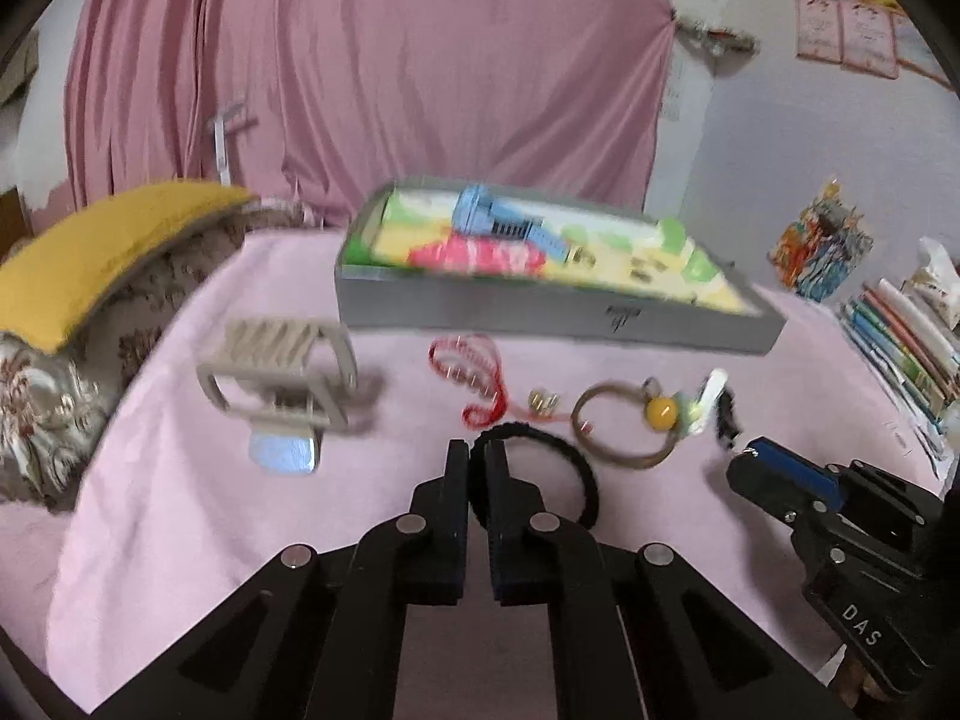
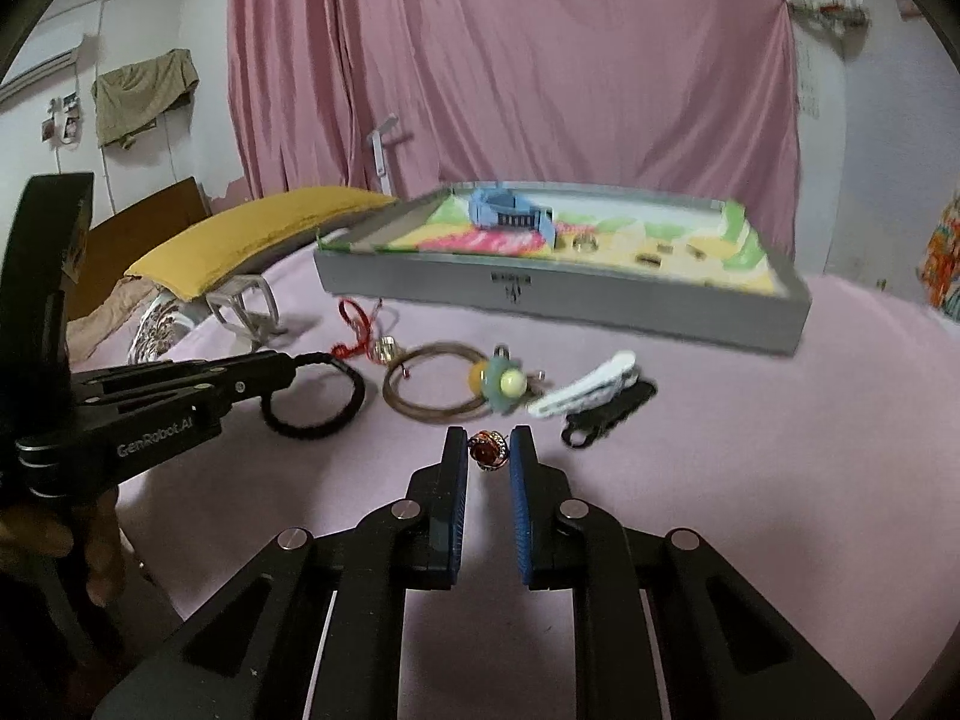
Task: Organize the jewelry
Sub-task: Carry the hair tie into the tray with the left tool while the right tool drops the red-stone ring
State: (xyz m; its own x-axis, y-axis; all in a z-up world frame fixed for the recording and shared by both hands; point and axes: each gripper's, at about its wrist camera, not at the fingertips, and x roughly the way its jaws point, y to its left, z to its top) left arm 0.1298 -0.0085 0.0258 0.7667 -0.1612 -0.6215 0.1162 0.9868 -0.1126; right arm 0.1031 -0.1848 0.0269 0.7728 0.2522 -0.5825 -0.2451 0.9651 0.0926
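Note:
My left gripper (image 1: 477,456) is shut on a black hair tie (image 1: 558,468), whose loop hangs to the right; it also shows in the right wrist view (image 2: 315,396). My right gripper (image 2: 489,450) is shut on a red-stone ring (image 2: 488,450), held a little above the pink cloth. A grey tray (image 1: 558,312) with a colourful liner holds a blue hair claw (image 1: 498,222) and some small pieces. On the cloth lie a red cord bracelet (image 1: 474,372), a brown hoop with a yellow bead (image 1: 624,426), a white clip (image 2: 588,393), a black clip (image 2: 606,414) and a beige hair claw (image 1: 282,375).
A yellow cushion (image 1: 102,246) lies at the left on patterned bedding. Stacked books (image 1: 900,336) sit at the right edge. A pink curtain (image 1: 372,60) hangs behind the tray. A small mirror-like piece (image 1: 282,450) lies under the beige claw.

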